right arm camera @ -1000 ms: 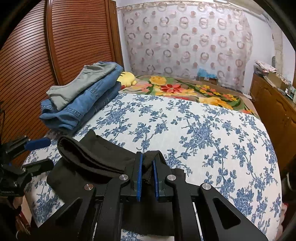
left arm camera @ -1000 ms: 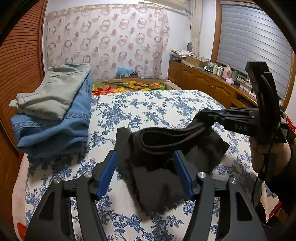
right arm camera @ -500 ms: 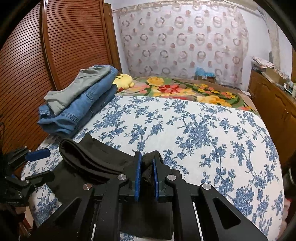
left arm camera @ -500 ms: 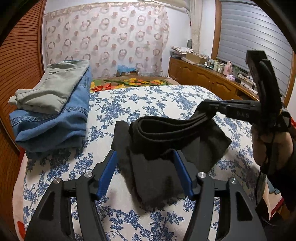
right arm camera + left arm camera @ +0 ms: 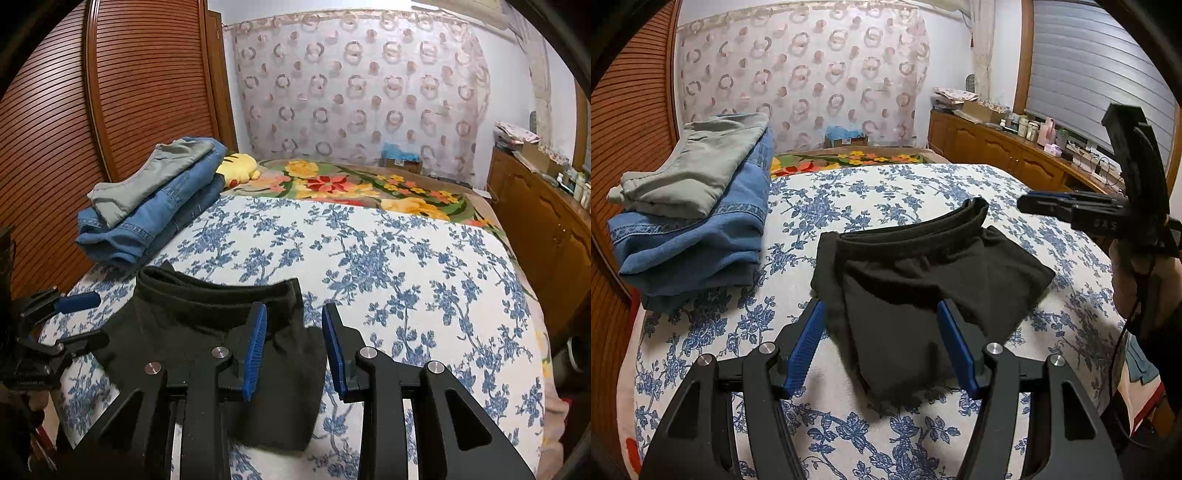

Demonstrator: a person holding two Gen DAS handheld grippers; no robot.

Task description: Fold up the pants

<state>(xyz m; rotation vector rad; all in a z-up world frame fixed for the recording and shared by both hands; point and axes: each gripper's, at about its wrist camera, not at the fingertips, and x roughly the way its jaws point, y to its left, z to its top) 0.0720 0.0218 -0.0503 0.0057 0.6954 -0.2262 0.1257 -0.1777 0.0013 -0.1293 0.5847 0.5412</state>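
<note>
Black pants (image 5: 923, 288) lie folded on the blue-flowered quilt (image 5: 886, 192), waistband at the far side. My left gripper (image 5: 882, 332) stands open over their near end; its blue pads (image 5: 809, 343) flank the cloth without pressing it. In the right wrist view the same pants (image 5: 199, 321) sit at lower left. My right gripper (image 5: 294, 317) has its jaws opening, with a corner of the cloth lying under the gap, not pinched. From the left wrist view the right gripper (image 5: 1027, 204) hangs clear to the right of the waistband, held by a hand (image 5: 1137, 280). The left gripper (image 5: 79, 319) shows at the left edge.
Folded grey pants (image 5: 698, 170) lie stacked on blue jeans (image 5: 701, 243) at the bed's left, by a slatted wooden door (image 5: 110, 92). A yellow plush toy (image 5: 238, 168) and a flowered blanket (image 5: 369, 188) lie further back. A wooden sideboard (image 5: 997, 155) runs along the right.
My right gripper has let go of the black waistband and drawn back to the right. The waistband has dropped flat onto the folded pants. The left gripper has stayed put.
</note>
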